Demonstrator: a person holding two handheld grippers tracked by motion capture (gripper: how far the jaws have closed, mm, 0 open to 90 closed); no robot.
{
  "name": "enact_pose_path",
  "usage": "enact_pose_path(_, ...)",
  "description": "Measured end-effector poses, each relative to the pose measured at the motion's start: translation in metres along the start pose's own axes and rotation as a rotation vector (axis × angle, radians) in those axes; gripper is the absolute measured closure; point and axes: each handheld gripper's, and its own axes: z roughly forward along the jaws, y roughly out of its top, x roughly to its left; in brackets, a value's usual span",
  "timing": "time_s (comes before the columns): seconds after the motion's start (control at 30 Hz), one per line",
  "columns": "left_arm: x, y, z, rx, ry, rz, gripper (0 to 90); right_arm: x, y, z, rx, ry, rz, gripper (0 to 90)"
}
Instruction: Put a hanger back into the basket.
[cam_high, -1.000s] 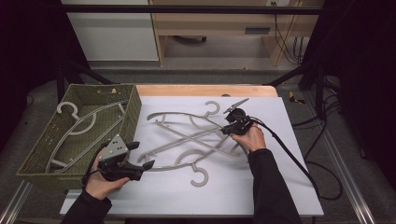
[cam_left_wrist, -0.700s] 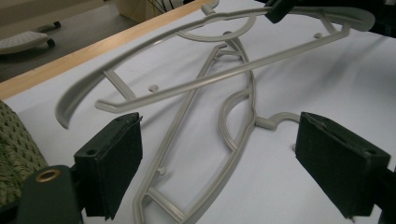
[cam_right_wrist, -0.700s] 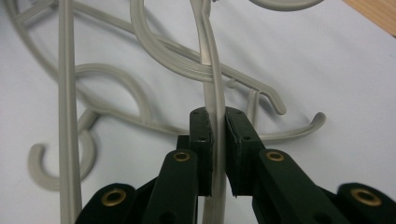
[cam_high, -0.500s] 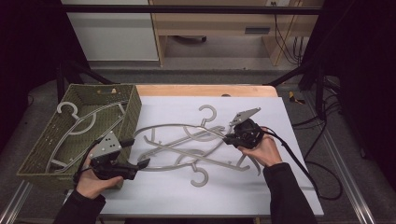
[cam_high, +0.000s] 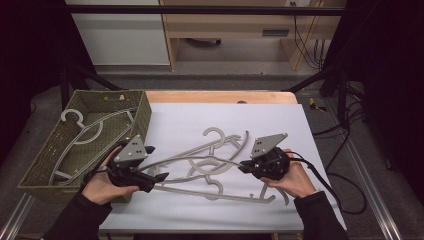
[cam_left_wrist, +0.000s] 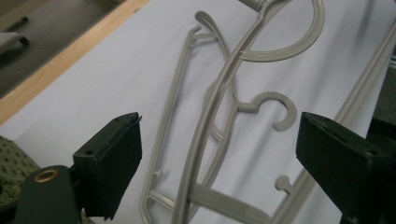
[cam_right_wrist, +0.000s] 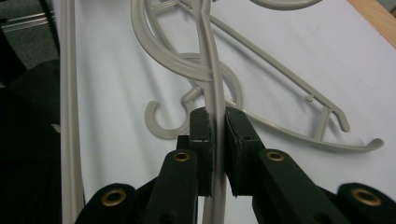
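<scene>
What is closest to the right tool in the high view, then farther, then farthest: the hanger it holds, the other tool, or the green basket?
1. Held hanger, clamped in the right tool.
2. Left tool, across the white mat.
3. Green basket, at the table's far left.

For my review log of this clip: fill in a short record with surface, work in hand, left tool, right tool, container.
surface: white sheet on a wooden table
work in hand: grey hangers tangled on the sheet; one raised hanger held
left tool: jaws wide open, the raised hanger's arm passing between them, untouched
right tool: shut on the raised hanger's arm
container: green woven basket at the left, with hangers in basket
</scene>
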Motion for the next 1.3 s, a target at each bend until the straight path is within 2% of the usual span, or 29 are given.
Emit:
enact_pose_path(0.07,0.0,0.005,0.005,0.045,-0.01,0.041,15.0,0.004,0.001,-0.001,-0.009,0.005,-0.018,82.6)
enact_pose_path(0.23,-0.001,0.014,0.018,0.113,-0.028,0.092,20.0,0.01,0.002,-0.001,-0.004,0.031,-0.048,82.5)
enact_pose_path(0.5,-0.007,0.021,0.034,0.188,-0.061,0.163,33.2,0.017,0.007,0.0,-0.006,0.047,-0.077,82.5)
enact_pose_path(0.7,-0.008,0.021,0.04,0.229,-0.077,0.189,52.1,0.019,0.009,0.002,0.006,0.053,-0.092,82.5)
enact_pose_path(0.87,-0.01,0.021,0.043,0.255,-0.095,0.223,63.6,0.019,0.01,0.005,0.013,0.054,-0.094,82.5)
enact_pose_path(1.07,-0.012,0.021,0.046,0.272,-0.107,0.238,72.2,0.019,0.011,0.006,0.022,0.056,-0.096,82.5)
enact_pose_path(1.17,-0.014,0.021,0.046,0.274,-0.112,0.236,79.5,0.019,0.011,0.006,0.021,0.053,-0.093,82.4)
enact_pose_path(1.3,-0.016,0.021,0.047,0.286,-0.1,0.243,80.5,0.018,0.011,0.008,0.022,0.055,-0.098,82.3)
